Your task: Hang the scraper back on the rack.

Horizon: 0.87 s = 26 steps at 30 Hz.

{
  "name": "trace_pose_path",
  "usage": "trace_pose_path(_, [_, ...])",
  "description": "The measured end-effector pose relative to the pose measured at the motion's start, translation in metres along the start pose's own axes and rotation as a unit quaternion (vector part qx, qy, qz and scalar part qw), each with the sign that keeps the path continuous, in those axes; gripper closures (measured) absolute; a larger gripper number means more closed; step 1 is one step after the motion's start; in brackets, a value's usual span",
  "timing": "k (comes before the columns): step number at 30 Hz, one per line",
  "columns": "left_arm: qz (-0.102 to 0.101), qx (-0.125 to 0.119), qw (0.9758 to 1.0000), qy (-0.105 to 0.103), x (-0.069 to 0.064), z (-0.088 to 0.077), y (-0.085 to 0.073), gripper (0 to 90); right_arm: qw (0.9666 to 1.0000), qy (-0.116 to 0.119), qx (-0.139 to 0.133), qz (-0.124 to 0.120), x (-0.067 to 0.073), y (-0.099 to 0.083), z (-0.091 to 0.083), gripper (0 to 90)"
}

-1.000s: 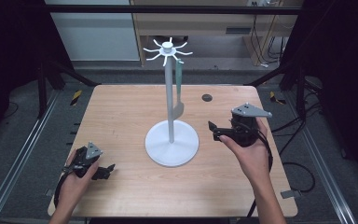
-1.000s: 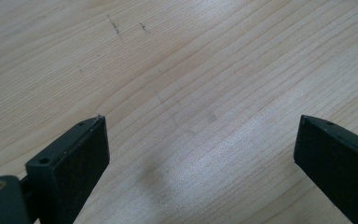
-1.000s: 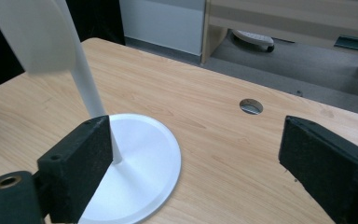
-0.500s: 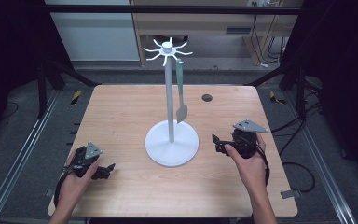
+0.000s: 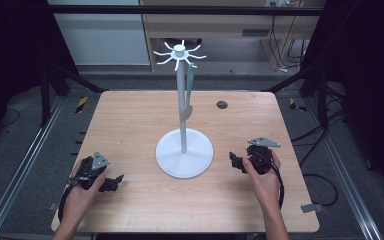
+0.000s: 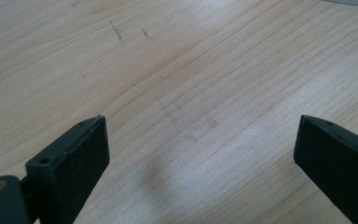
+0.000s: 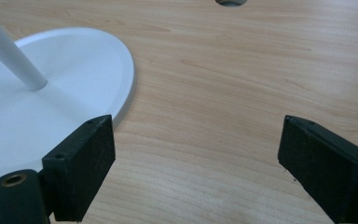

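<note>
The white stand (image 5: 184,150) sits mid-surface, a green spoon (image 5: 187,100) hanging from its top hooks; judged stiff, light and top-heavy, best gripped at the post. The left gripper (image 5: 111,183) and right gripper (image 5: 236,162) rest wide open, empty; the right's jaws have just been closing slightly, nothing between them.

open tabletop (image 5: 130,125) either side of the white stand (image 5: 184,150), its round base mid-table
</note>
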<state>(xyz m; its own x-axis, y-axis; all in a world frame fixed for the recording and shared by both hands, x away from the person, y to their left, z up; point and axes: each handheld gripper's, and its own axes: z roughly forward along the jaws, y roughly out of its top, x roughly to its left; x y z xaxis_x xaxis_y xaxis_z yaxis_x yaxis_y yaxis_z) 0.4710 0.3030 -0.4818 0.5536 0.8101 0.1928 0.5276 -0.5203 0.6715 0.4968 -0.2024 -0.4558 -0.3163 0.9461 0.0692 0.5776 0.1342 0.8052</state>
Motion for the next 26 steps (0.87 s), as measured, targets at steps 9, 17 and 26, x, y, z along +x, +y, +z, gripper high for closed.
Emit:
trace_pose_path(9, [-0.001, -0.005, 1.0000, 0.003, 0.001, 0.001, 0.002, 3.1, 0.9995, -0.005, 0.029, -0.008, -0.007, -0.017, 0.008, 12.0])
trace_pose_path(17, [0.009, -0.008, 0.9999, 0.006, 0.002, 0.001, 0.001, 3.0, 0.9991, -0.007, 0.040, -0.006, -0.013, -0.024, 0.010, 12.2])
trace_pose_path(26, [0.006, 0.001, 0.9998, 0.017, 0.007, 0.002, 0.000, 3.1, 0.9993, -0.009, 0.033, -0.014, -0.018, -0.027, 0.012, 12.3])
